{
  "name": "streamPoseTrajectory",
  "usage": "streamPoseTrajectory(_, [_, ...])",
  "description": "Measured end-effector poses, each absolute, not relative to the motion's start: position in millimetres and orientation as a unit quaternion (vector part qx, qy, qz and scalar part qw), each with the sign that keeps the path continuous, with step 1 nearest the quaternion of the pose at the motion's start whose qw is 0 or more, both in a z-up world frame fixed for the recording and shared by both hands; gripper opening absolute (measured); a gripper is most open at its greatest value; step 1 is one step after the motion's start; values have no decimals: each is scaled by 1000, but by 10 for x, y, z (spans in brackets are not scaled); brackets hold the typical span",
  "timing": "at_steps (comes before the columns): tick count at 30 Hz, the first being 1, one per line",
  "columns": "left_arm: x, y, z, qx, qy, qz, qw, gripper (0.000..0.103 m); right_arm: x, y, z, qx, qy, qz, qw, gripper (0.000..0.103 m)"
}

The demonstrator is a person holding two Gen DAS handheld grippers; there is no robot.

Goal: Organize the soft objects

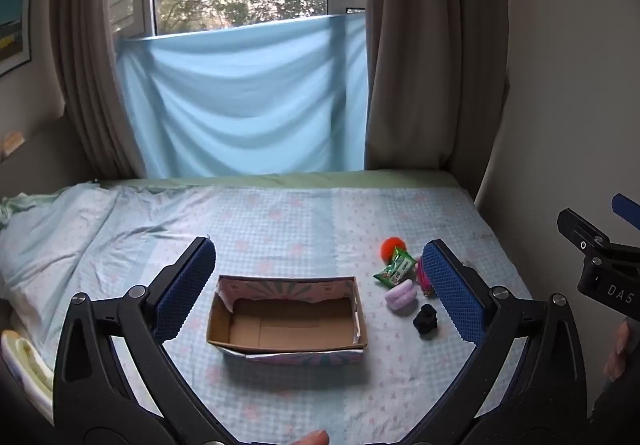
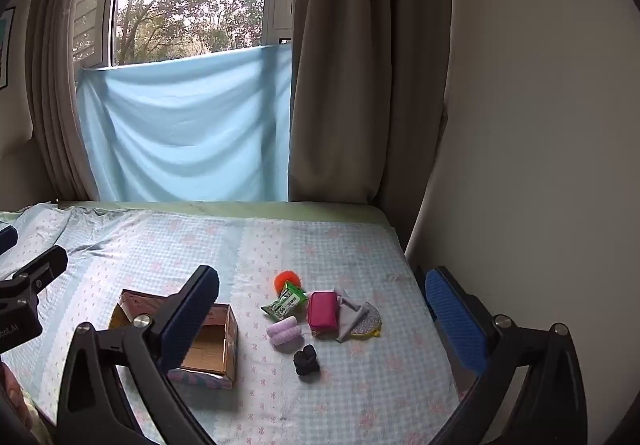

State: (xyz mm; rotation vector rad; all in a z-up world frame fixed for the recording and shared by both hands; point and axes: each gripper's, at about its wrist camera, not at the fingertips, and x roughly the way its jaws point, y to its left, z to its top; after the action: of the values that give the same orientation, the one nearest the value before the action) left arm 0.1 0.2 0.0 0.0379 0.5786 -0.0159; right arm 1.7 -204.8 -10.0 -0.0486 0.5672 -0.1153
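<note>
An open, empty cardboard box (image 1: 288, 319) (image 2: 218, 341) sits on the bed. To its right lies a cluster: an orange pom-pom (image 1: 391, 247) (image 2: 286, 279), a green packet (image 1: 395, 269) (image 2: 285, 303), a lilac soft roll (image 1: 399, 295) (image 2: 284, 330), a black soft piece (image 1: 425, 319) (image 2: 306, 360), a pink pouch (image 2: 323, 312), a grey cloth (image 2: 352, 315) and a glittery disc (image 2: 368, 323). My left gripper (image 1: 318, 285) is open and empty above the box. My right gripper (image 2: 326, 319) is open and empty above the cluster.
The bed (image 1: 280, 213) has a light blue checked sheet. A wall (image 2: 520, 125) runs along the right side. Curtains (image 1: 420, 65) and a blue cloth (image 1: 248, 97) hang at the far end. Folded fabric (image 1: 24, 361) lies at the near left edge.
</note>
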Motion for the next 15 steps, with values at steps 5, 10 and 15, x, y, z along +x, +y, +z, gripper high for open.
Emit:
streamPoseTrajectory(5, [7, -58, 23, 33, 278, -4, 960, 103, 19, -2018, -91, -25, 281, -57, 958, 103])
streamPoseTrajectory(10, [-5, -69, -21, 18, 275, -2, 961, 103, 28, -2036, -109, -21, 281, -54, 958, 103])
streamPoseTrajectory(15, [41, -62, -14, 15, 279, -1, 960, 103, 26, -2047, -115, -21, 280, -55, 958, 103])
